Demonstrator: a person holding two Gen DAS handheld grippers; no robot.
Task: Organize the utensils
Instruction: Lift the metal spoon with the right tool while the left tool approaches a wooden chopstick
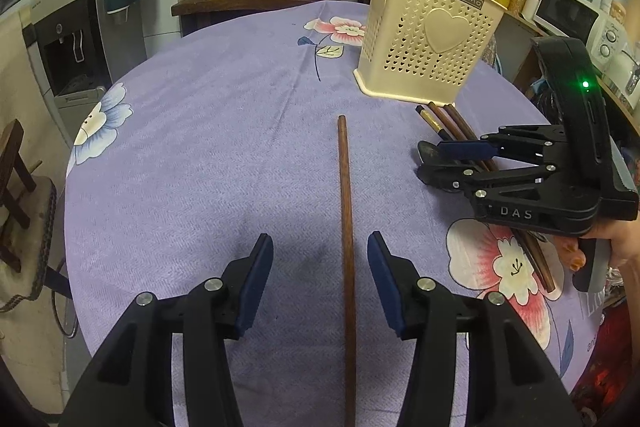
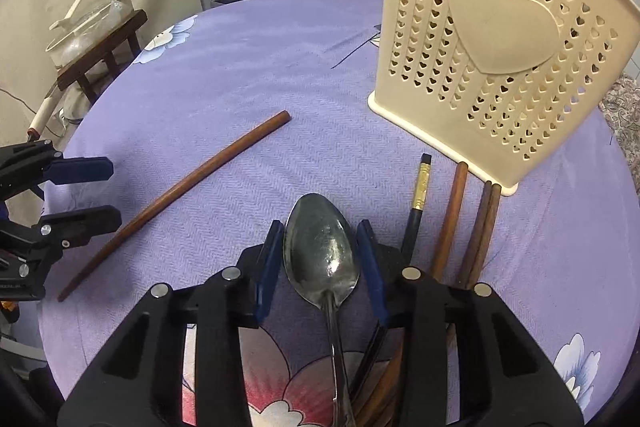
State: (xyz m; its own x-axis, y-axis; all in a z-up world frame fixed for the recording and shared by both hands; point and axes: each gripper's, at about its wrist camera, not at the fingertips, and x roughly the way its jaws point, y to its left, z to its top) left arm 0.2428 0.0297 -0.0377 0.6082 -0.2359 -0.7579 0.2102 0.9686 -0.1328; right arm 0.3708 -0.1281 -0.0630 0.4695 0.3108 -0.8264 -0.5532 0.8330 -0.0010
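A long brown chopstick [image 1: 346, 207] lies alone on the purple flowered tablecloth, between the fingers of my open left gripper [image 1: 320, 247], touching neither pad. In the right wrist view that chopstick [image 2: 176, 195] lies to the left, with the left gripper [image 2: 108, 193] beside its near end. My right gripper [image 2: 320, 231] is down on the table with its blue pads against both sides of a metal spoon's bowl [image 2: 320, 243]. Beside it lie a black gold-banded chopstick [image 2: 420, 195] and several brown chopsticks [image 2: 452, 215]. A cream perforated utensil holder [image 2: 500, 47] stands upright behind them.
The round table [image 1: 200, 147] drops away at its left and near edges. The holder [image 1: 428, 39] stands at the table's far right, with the right gripper [image 1: 432, 161] and a hand in front of it. A water dispenser [image 1: 68, 39], a stool [image 2: 100, 43] and kitchen shelves surround the table.
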